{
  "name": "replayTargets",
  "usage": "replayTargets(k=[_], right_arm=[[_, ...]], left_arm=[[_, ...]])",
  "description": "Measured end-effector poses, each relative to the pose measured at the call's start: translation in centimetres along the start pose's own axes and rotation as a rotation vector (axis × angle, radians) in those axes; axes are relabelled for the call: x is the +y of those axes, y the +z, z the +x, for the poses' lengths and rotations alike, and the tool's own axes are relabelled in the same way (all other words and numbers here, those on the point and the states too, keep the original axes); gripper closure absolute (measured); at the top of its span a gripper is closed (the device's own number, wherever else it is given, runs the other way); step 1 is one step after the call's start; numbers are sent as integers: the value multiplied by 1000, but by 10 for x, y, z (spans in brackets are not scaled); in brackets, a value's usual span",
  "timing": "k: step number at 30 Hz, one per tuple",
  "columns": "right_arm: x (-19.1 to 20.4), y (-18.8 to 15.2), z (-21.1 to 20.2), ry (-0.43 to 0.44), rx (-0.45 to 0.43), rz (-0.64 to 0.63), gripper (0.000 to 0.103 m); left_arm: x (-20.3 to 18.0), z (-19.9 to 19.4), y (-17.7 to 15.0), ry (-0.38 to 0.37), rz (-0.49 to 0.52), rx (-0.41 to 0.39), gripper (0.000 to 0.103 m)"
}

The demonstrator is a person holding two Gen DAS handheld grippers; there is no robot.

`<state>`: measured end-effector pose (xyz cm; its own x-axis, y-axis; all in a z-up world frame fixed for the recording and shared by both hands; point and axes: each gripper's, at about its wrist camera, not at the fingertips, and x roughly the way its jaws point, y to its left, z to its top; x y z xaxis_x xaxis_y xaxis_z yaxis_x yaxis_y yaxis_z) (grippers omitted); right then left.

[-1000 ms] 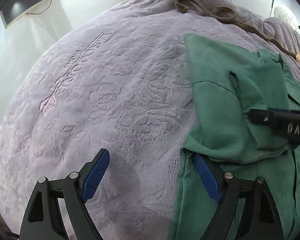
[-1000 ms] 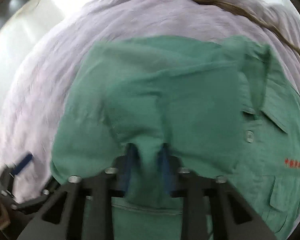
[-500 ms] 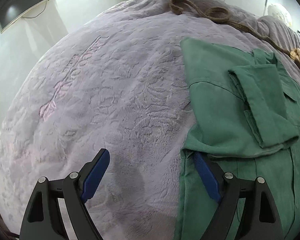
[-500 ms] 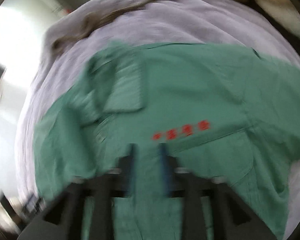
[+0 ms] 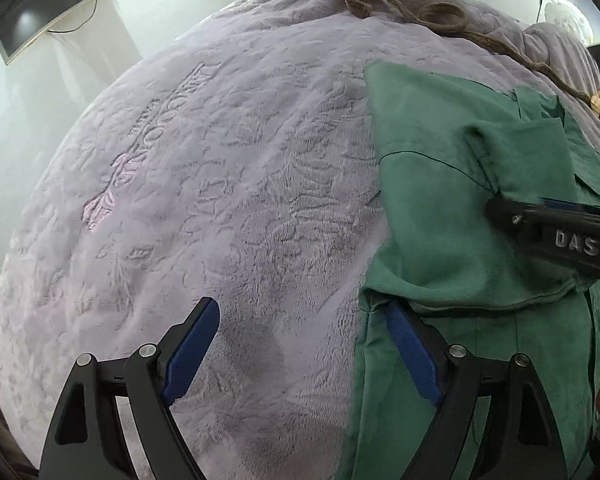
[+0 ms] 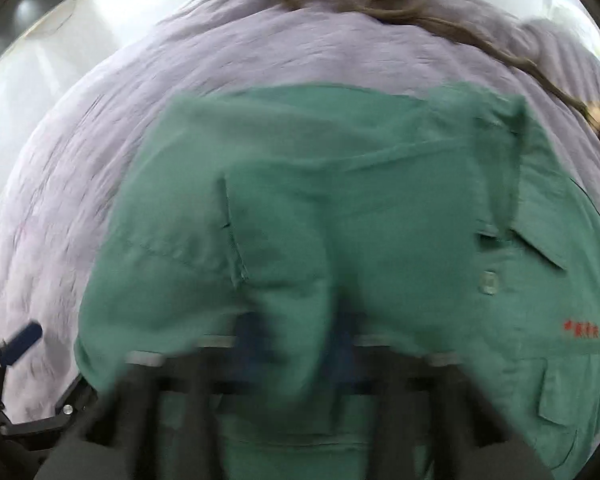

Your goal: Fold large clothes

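the green shirt [image 5: 452,208] lies on a bed covered with a lilac plush blanket [image 5: 228,184], on the right part of it as the left wrist view shows. one sleeve [image 5: 524,156] is folded over the body of the shirt, and its cuff end lies near the collar. in the right wrist view the shirt [image 6: 380,184] fills the middle of the picture, with a chest pocket [image 6: 564,412], a small button [image 6: 489,282] and red embroidered letters [image 6: 581,329] on its right side.

the left gripper [image 5: 304,356] hangs low over the bed with its blue fingers [image 5: 188,352] spread wide. one finger is over the bare blanket, the other is at the left edge of the shirt, where the cloth makes a small fold just beside it. nothing is pinched between them.

the right gripper [image 6: 300,344] is blurred in its own view. its fingers have just been closing, and a raised ridge of the green cloth stands between them, so they are pinching the shirt. in the left wrist view the right gripper [image 5: 556,232] comes in from the right edge and lies over the folded sleeve.

a brown rope [image 5: 440,20] lies in loops on the far part of the blanket, beyond the shirt. a dark screen [image 5: 56,4] hangs on the pale wall at the upper left.
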<state>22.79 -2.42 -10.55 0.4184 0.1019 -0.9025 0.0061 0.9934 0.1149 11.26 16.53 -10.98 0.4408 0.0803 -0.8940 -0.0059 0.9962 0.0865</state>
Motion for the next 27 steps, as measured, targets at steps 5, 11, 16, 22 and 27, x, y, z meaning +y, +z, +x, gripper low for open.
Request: replayTargets(k=[5, 11, 16, 22, 27], right_arm=[[-101, 9, -43, -7, -105, 238, 88], [-225, -11, -43, 139, -99, 605, 76], [-251, -47, -71, 187, -193, 743, 26], [-180, -71, -73, 607, -107, 732, 26], [-65, -77, -12, 773, 85, 690, 26]], left_arm=[[1, 4, 0, -4, -7, -6, 16], [4, 7, -1, -25, 7, -3, 16], [15, -16, 6, -154, 63, 38, 16], [35, -29, 54, -288, 58, 46, 16], [9, 25, 124, -407, 57, 89, 16]])
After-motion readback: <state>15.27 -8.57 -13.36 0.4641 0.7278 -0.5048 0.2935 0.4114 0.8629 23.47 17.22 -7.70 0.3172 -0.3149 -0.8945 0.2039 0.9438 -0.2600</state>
